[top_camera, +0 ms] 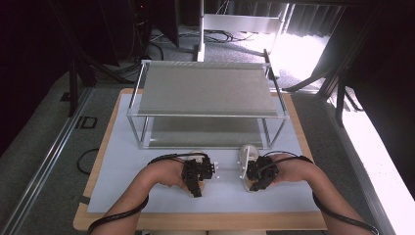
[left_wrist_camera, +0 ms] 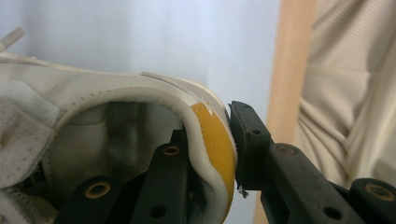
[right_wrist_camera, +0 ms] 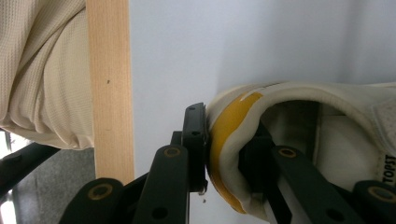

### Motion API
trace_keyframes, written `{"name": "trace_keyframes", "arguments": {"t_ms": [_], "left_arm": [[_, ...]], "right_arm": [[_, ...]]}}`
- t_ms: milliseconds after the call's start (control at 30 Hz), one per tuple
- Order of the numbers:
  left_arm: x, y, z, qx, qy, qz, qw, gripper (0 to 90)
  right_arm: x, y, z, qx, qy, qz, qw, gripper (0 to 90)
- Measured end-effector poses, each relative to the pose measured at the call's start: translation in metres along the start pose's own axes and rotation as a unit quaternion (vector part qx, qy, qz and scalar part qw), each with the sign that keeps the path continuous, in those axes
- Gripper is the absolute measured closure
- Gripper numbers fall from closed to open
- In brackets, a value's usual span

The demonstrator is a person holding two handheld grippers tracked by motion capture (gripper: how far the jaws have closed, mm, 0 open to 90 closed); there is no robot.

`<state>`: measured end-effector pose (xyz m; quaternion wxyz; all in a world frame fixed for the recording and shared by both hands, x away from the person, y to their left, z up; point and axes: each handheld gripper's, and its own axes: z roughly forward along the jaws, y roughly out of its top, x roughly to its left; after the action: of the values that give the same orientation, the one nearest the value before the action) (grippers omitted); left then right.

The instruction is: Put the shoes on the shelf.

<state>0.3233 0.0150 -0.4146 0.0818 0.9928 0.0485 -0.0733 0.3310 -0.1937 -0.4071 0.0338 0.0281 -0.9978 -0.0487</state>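
Claws clamped on heels: left claw (left_wrist_camera: 210, 154) left shoe (left_wrist_camera: 140, 93), right claw (right_wrist_camera: 224, 154) right shoe (right_wrist_camera: 327, 107).

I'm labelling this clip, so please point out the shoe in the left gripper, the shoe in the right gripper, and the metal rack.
left shoe (left_wrist_camera: 212, 140): left gripper view, yellow heel patch.
right shoe (right_wrist_camera: 224, 135): right gripper view, yellow heel stripe.
metal rack (top_camera: 208, 90): high view, top shelf surface.
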Motion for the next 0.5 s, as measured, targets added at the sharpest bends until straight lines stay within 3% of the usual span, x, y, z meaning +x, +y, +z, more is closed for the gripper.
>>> {"name": "trace_keyframes", "arguments": {"t_ms": [33, 67, 133, 333, 500], "left_arm": [[0.0, 0.0, 0.0, 0.0, 0.0, 0.0, 1.0, 77.0], [0.003, -0.001, -0.005, -0.022, 0.017, -0.002, 0.9996, 77.0], [0.005, -0.001, -0.008, -0.032, 0.03, 0.0, 0.999, 77.1], [0.014, 0.002, -0.014, -0.027, 0.039, 0.012, 0.9988, 77.3], [0.027, 0.004, -0.016, -0.036, 0.045, 0.013, 0.9982, 77.1]], "right_arm": [[0.0, 0.0, 0.0, 0.0, 0.0, 0.0, 1.0, 76.3], [-0.001, 0.0, -0.002, -0.003, -0.003, 0.001, 1.0, 76.3], [-0.003, 0.0, -0.008, -0.008, -0.011, 0.002, 0.9999, 76.3], [-0.013, 0.004, -0.016, -0.011, -0.028, 0.002, 0.9996, 76.2], [-0.028, 0.007, -0.024, -0.031, -0.05, 0.005, 0.9982, 76.0]]}}
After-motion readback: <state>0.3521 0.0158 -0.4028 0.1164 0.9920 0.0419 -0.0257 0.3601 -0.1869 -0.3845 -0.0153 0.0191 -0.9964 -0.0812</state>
